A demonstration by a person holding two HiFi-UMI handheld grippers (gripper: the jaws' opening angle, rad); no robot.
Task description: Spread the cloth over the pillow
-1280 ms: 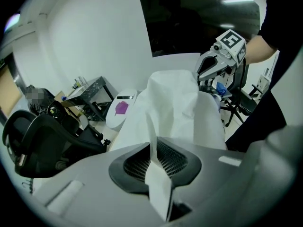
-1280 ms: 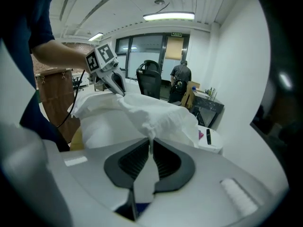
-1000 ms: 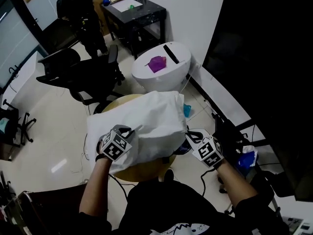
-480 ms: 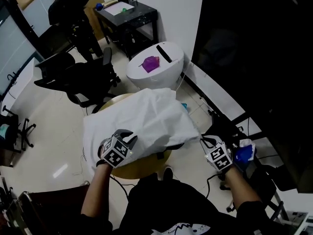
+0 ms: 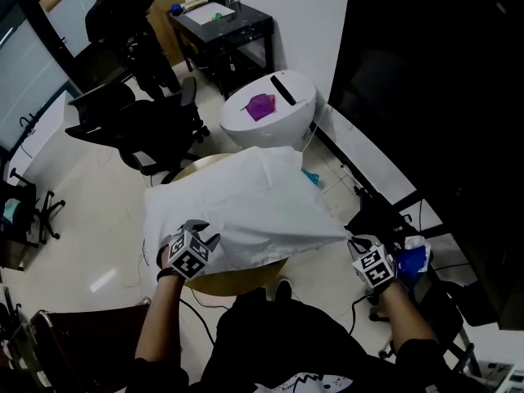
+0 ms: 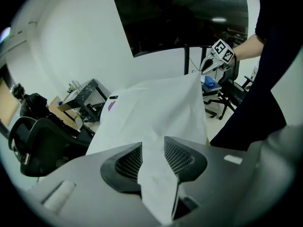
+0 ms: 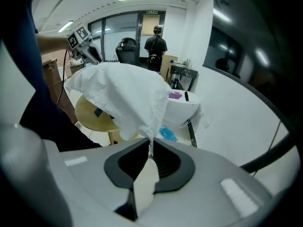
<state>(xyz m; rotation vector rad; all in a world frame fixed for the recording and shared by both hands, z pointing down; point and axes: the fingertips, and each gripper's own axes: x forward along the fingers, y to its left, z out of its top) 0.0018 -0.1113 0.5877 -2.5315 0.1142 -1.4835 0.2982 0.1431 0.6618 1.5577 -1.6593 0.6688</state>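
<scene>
A white cloth (image 5: 246, 207) is stretched over the round wooden table (image 5: 246, 273). It hides the pillow beneath it. My left gripper (image 5: 201, 237) is at the cloth's near left edge. In the left gripper view its jaws are opening, and a loose strip of cloth (image 6: 156, 108) runs through the wide gap of the left gripper (image 6: 153, 148). My right gripper (image 5: 354, 240) is out to the right of the table, holding the cloth's near right corner taut. In the right gripper view the right gripper (image 7: 151, 148) is shut on the pinched tip of the cloth (image 7: 123, 89).
A white round bin (image 5: 270, 109) with a purple item on top stands beyond the table. Behind it is a black side table (image 5: 225, 27). Black office chairs (image 5: 139, 121) and a person (image 5: 123, 15) are at the back left. A blue object (image 5: 412, 262) lies on the floor at the right.
My right gripper has moved out to the right with the cloth's corner, so the cloth lies wider and tauter. The left gripper has stayed at the near left edge.
</scene>
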